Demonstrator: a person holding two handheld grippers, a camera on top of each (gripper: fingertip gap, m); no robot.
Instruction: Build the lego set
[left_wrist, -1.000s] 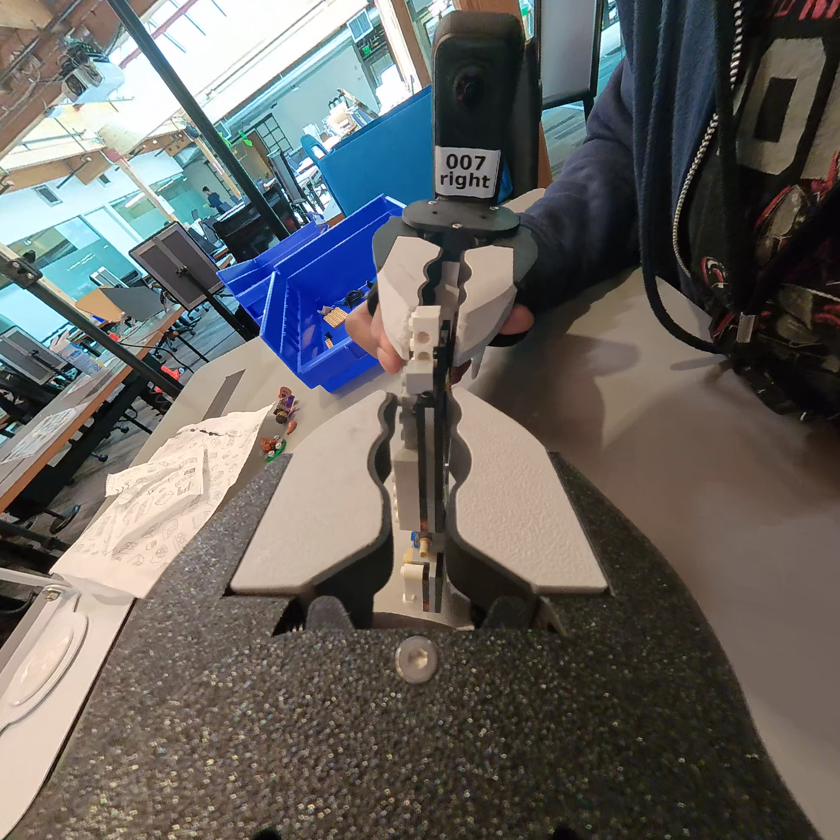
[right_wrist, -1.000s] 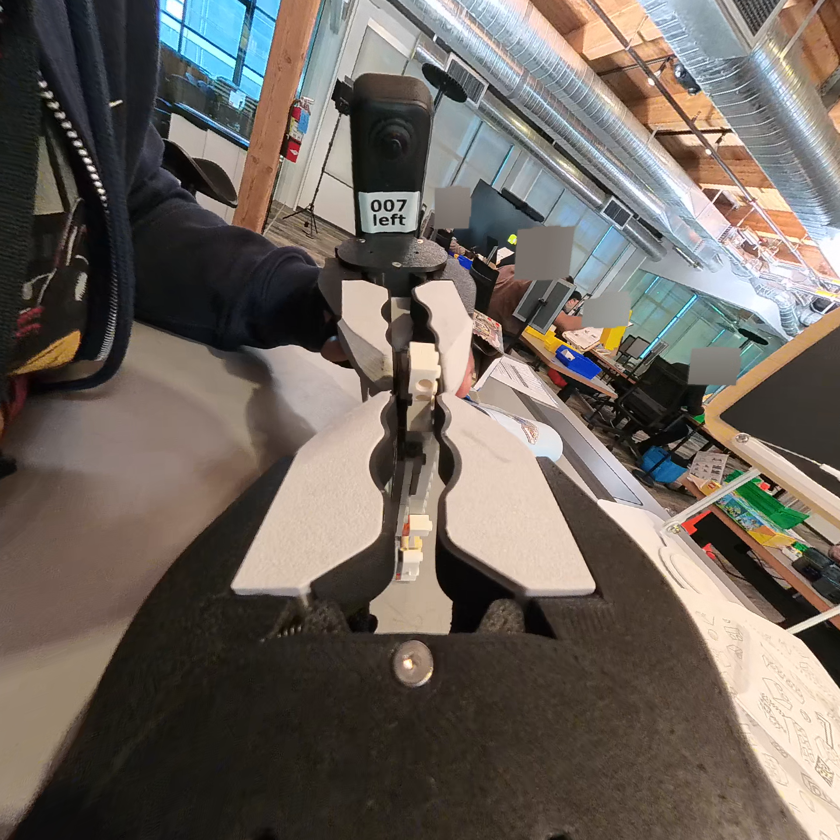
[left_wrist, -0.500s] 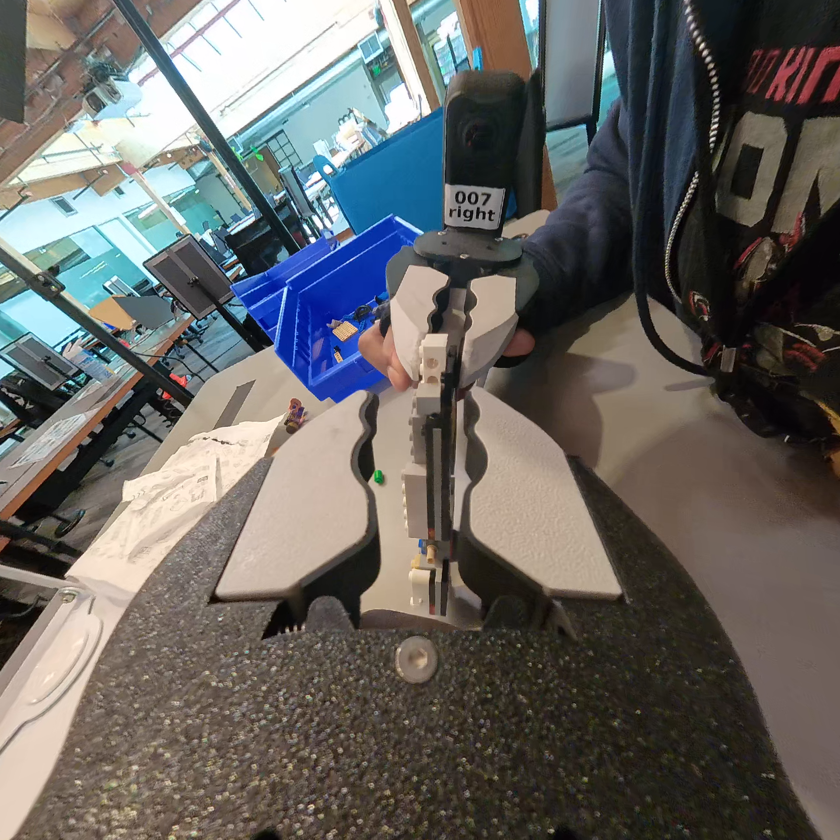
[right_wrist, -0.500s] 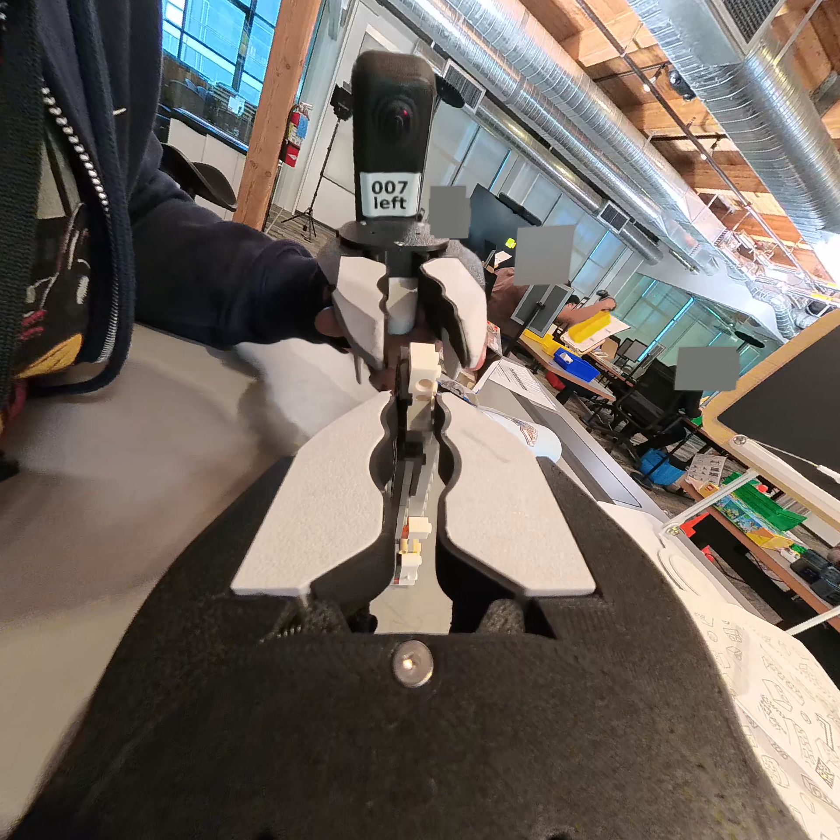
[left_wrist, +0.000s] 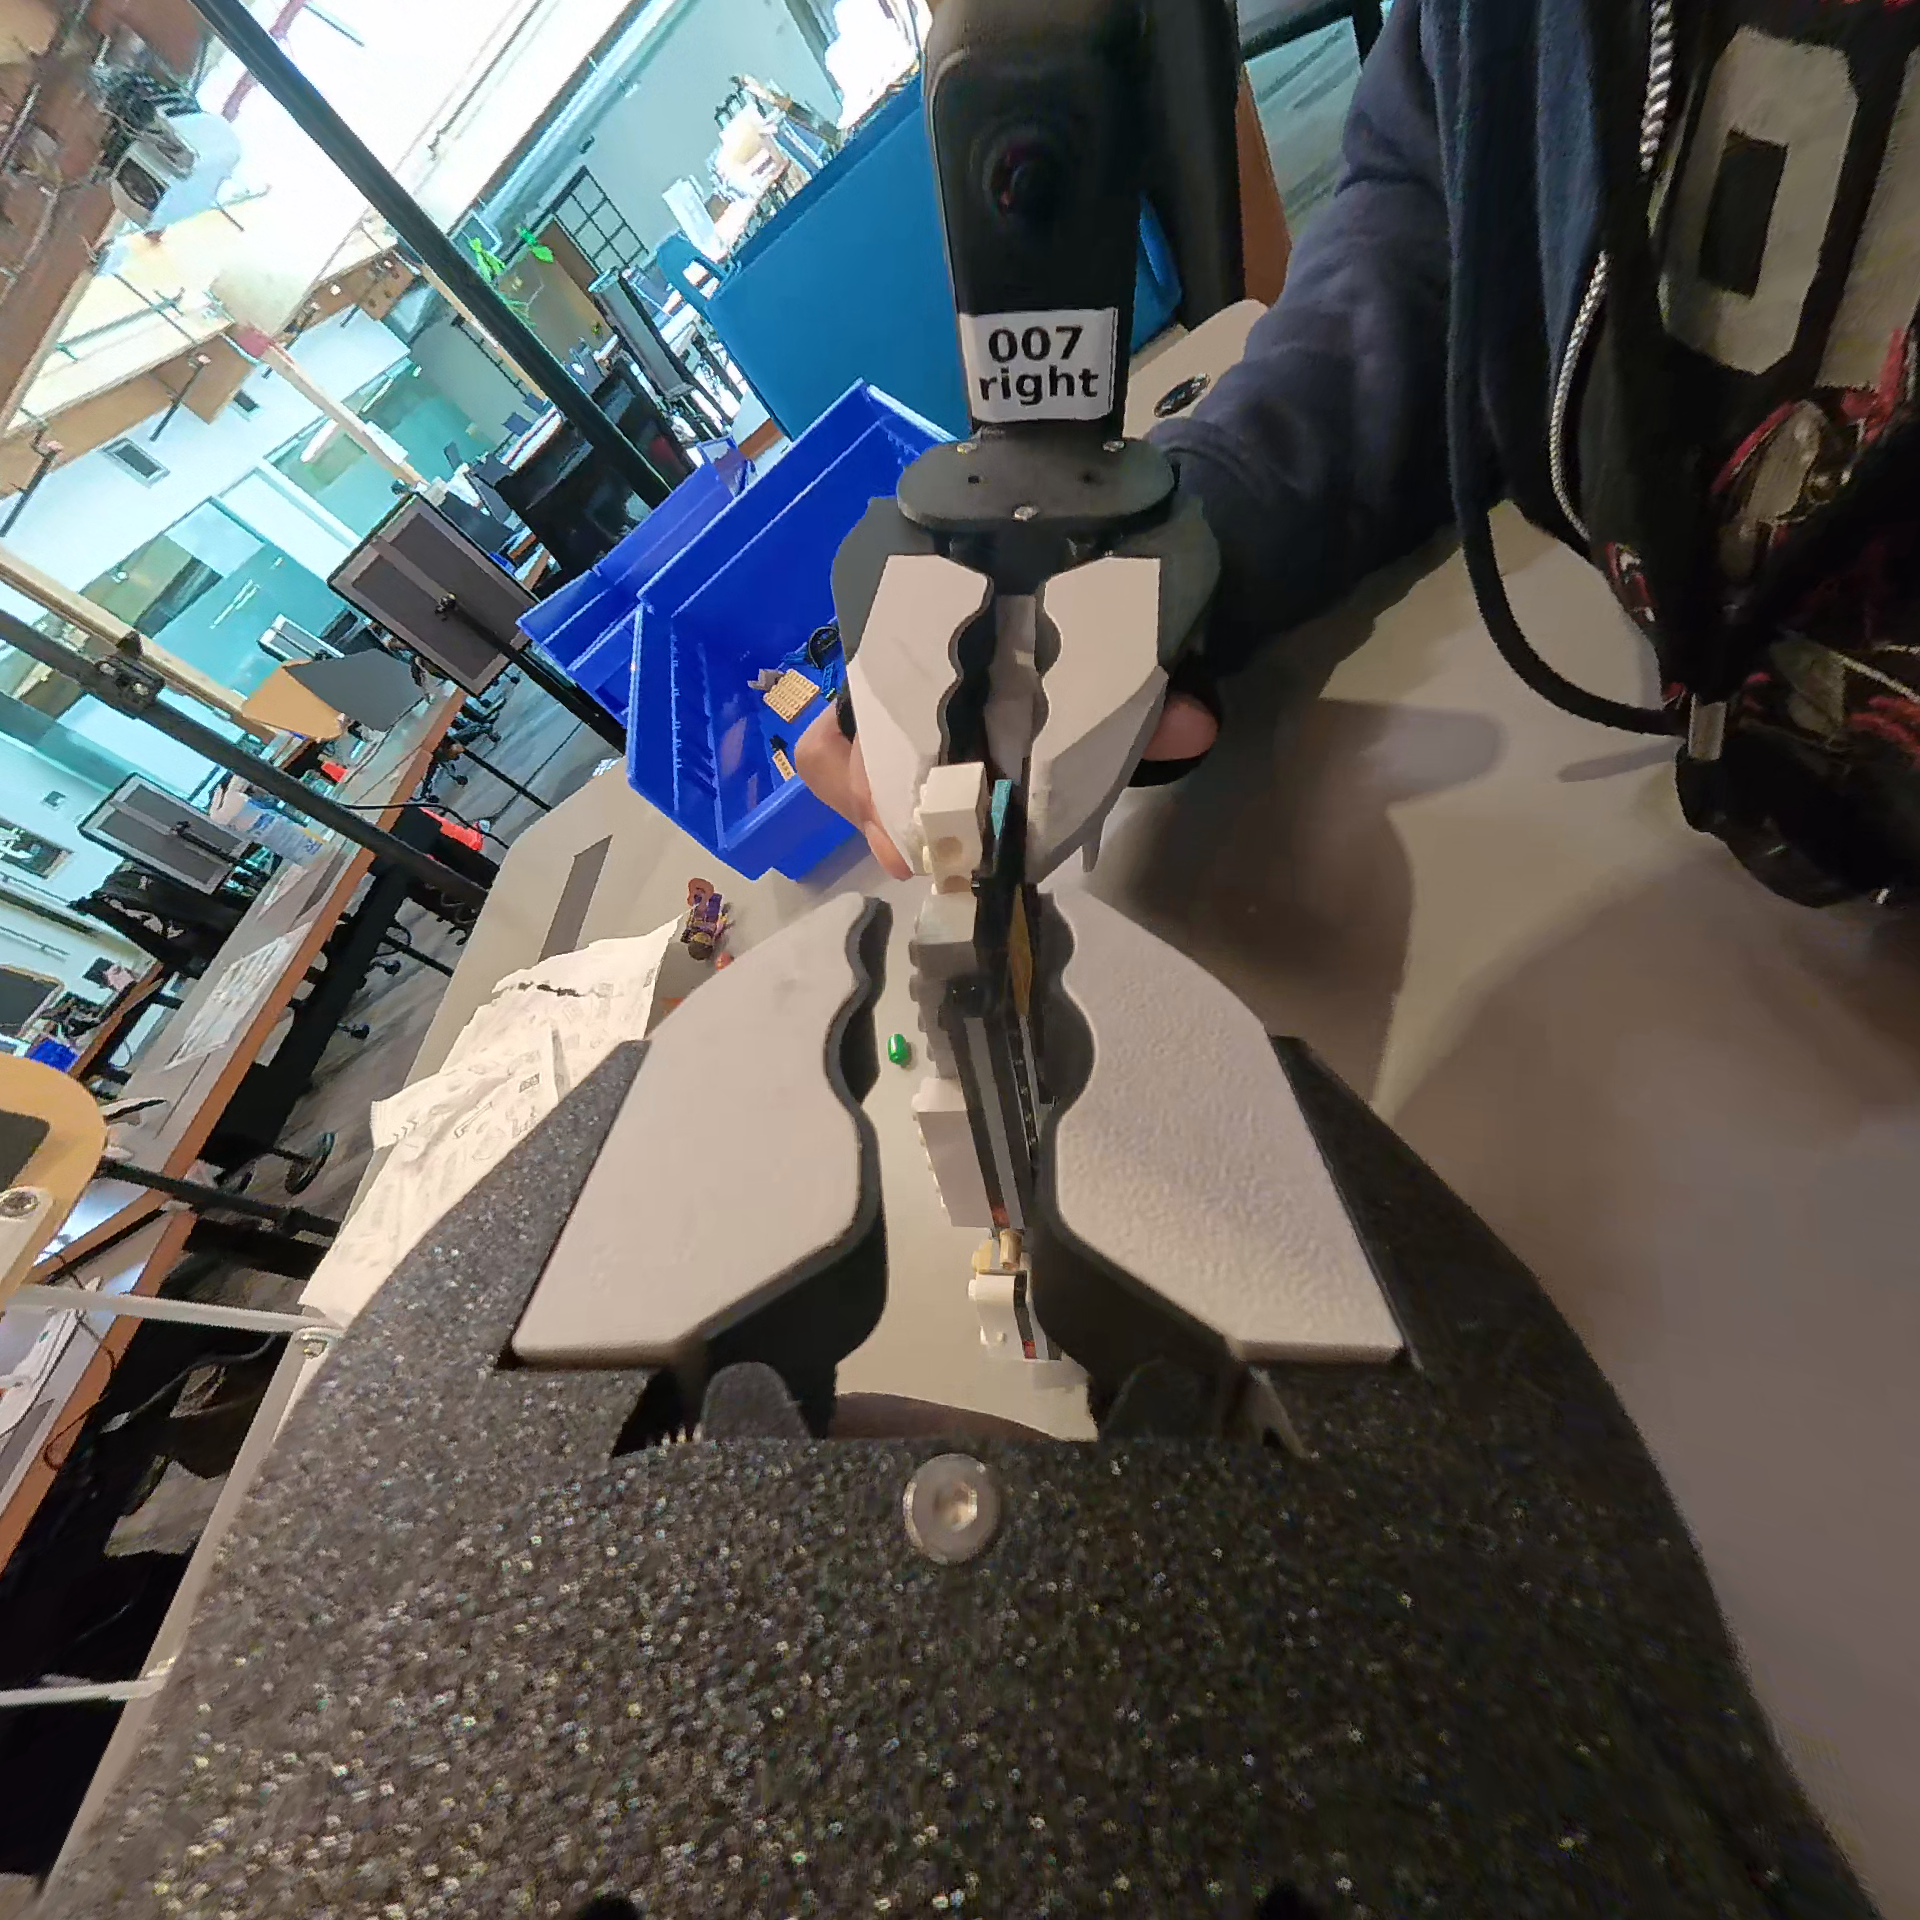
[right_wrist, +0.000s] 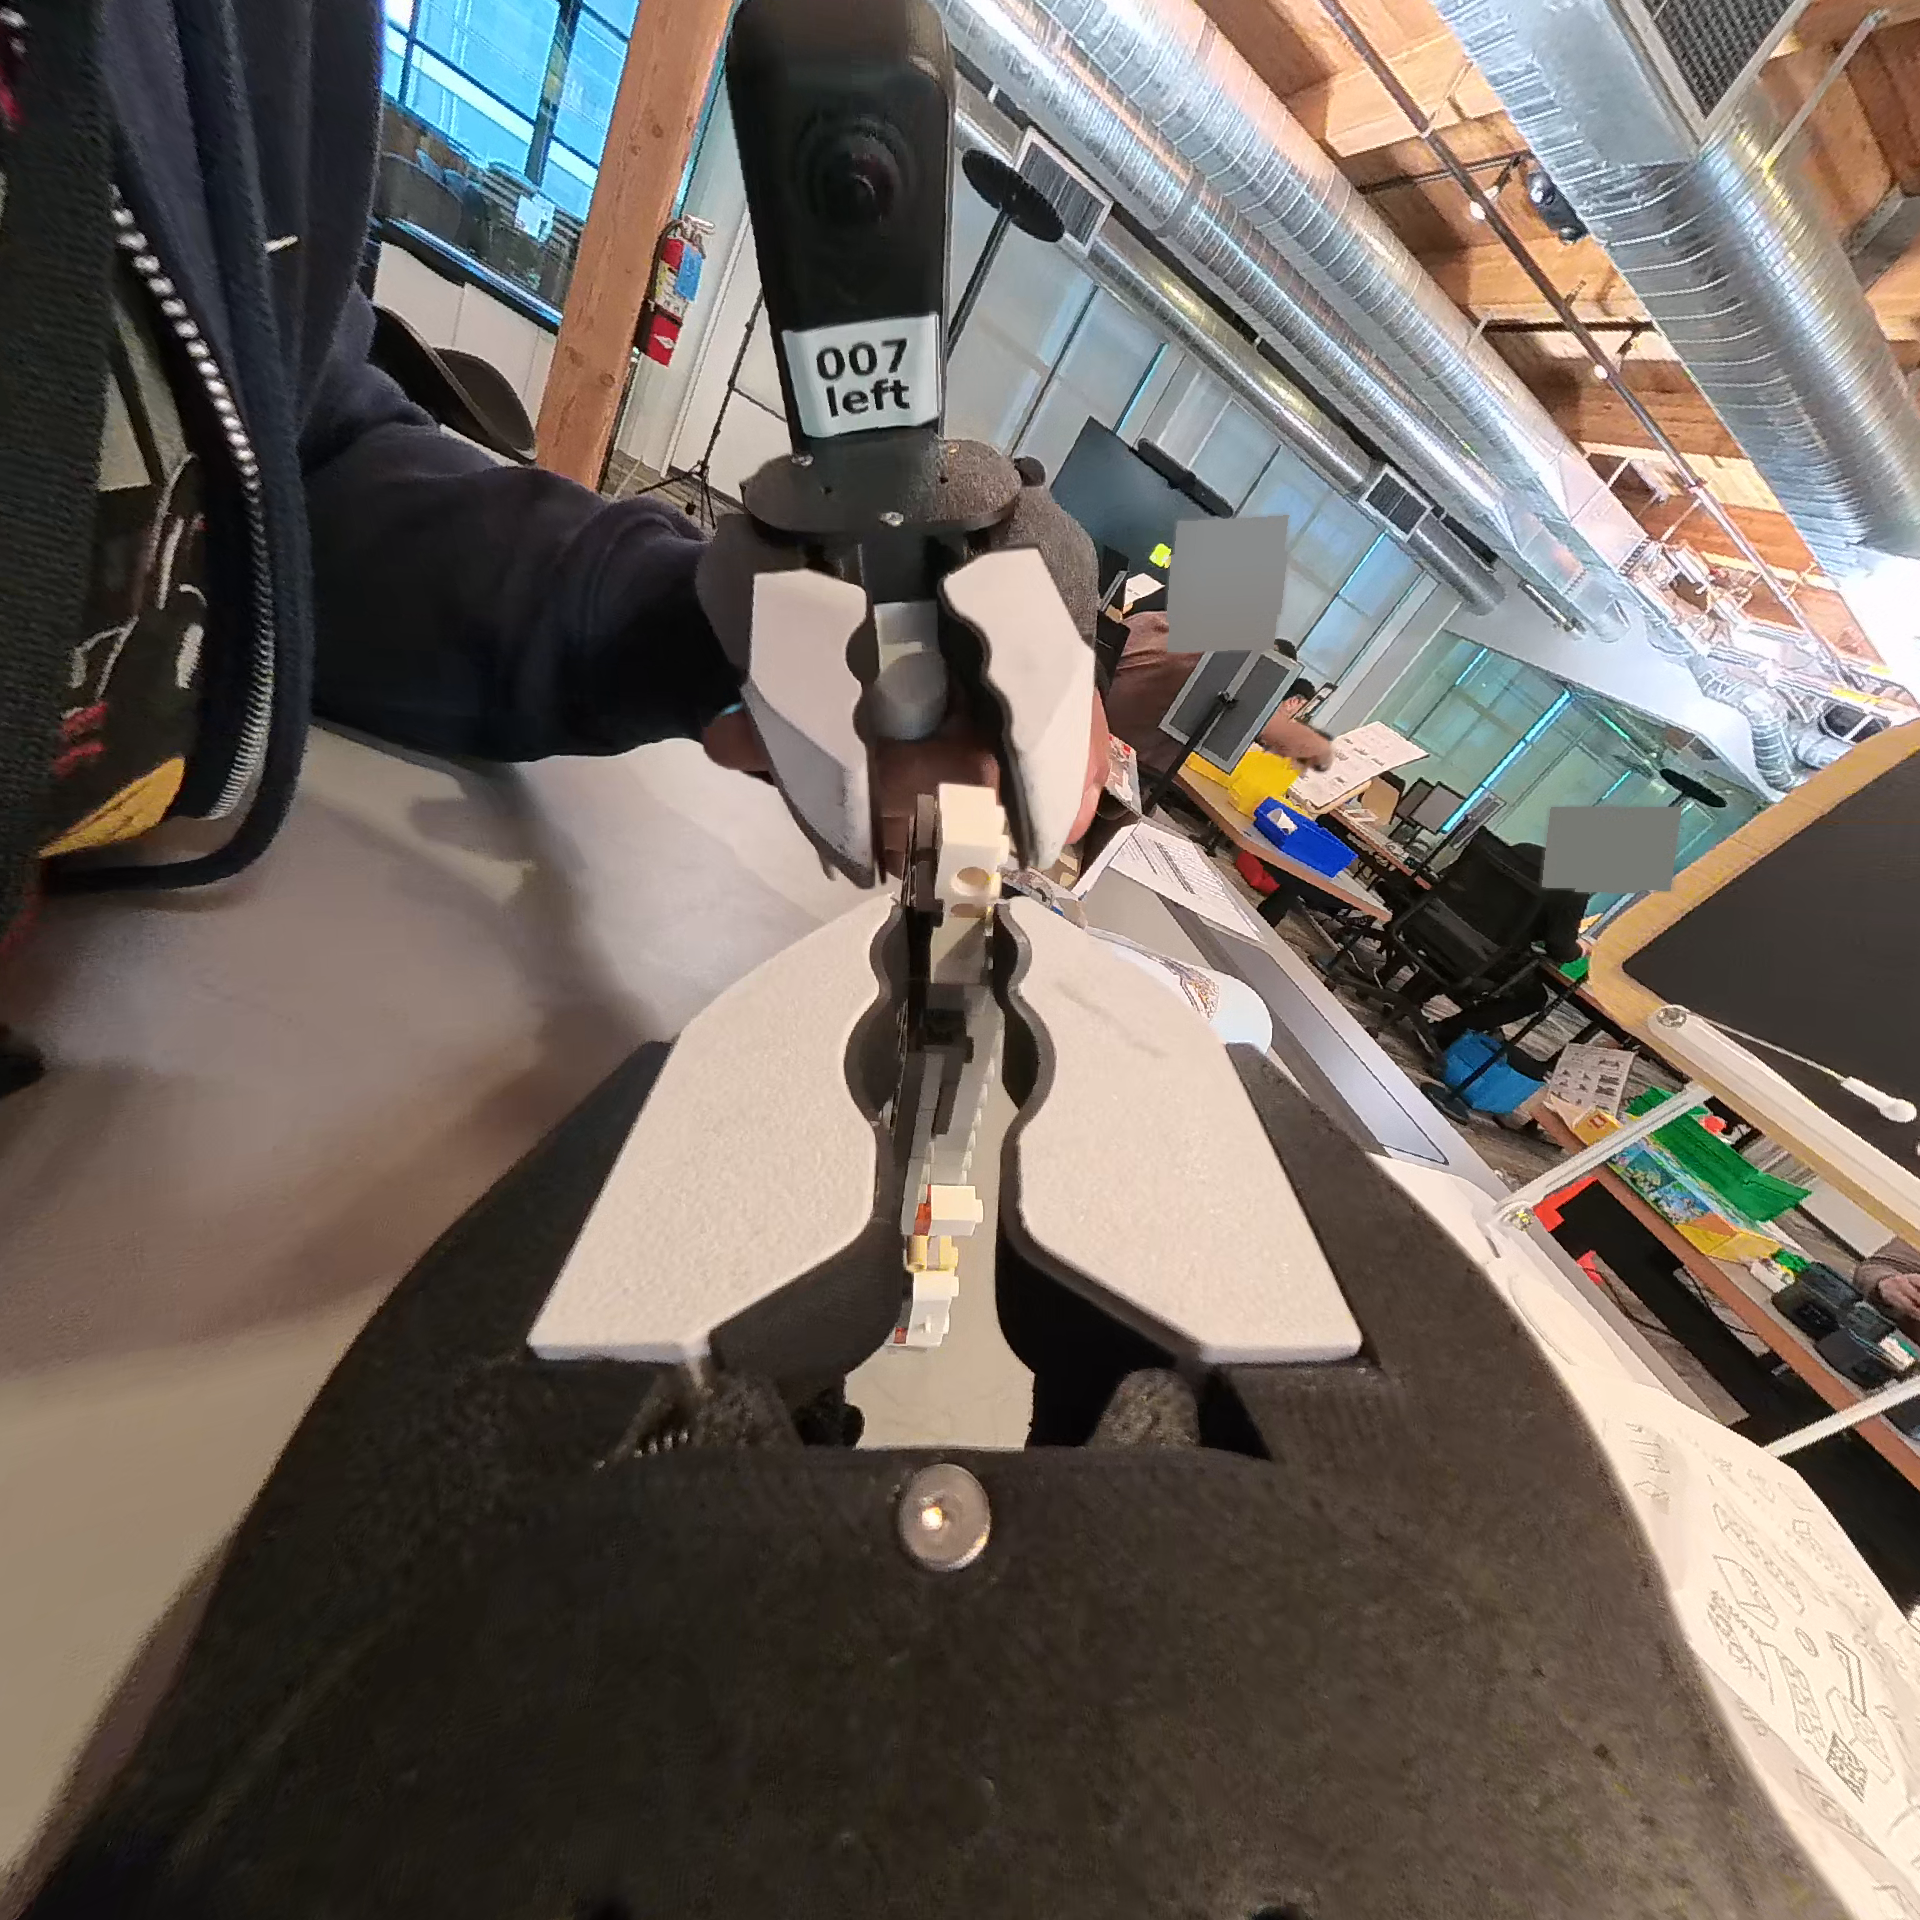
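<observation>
A long assembly of grey, white and black bricks (left_wrist: 961, 1143) runs between my two grippers, which face each other tip to tip above a grey table (left_wrist: 1558, 1039). My right gripper (right_wrist: 948, 914) is shut on the assembly (right_wrist: 940, 1122), with both pads pressing its sides; it also shows in the left wrist view (left_wrist: 977, 852). My left gripper (left_wrist: 961, 914) is open around the assembly, with a clear gap at its left finger (left_wrist: 727, 1122). In the right wrist view the left gripper (right_wrist: 951, 862) stands spread around a white brick with holes (right_wrist: 968, 842) that sticks up from the assembly.
A blue bin (left_wrist: 727, 665) with small parts stands behind the right gripper. A crumpled paper sheet (left_wrist: 499, 1070), a small purple figure (left_wrist: 707, 920) and a tiny green piece (left_wrist: 898, 1049) lie on the table. The person's dark sleeve (left_wrist: 1351, 364) reaches in. More paper (right_wrist: 1787, 1621) lies to the right. Left and right tips are no more than a few centimetres apart.
My left gripper's pads came off the assembly and opened wide, then narrowed a little without closing on it. My right gripper kept its grip. Both views have tilted slightly.
</observation>
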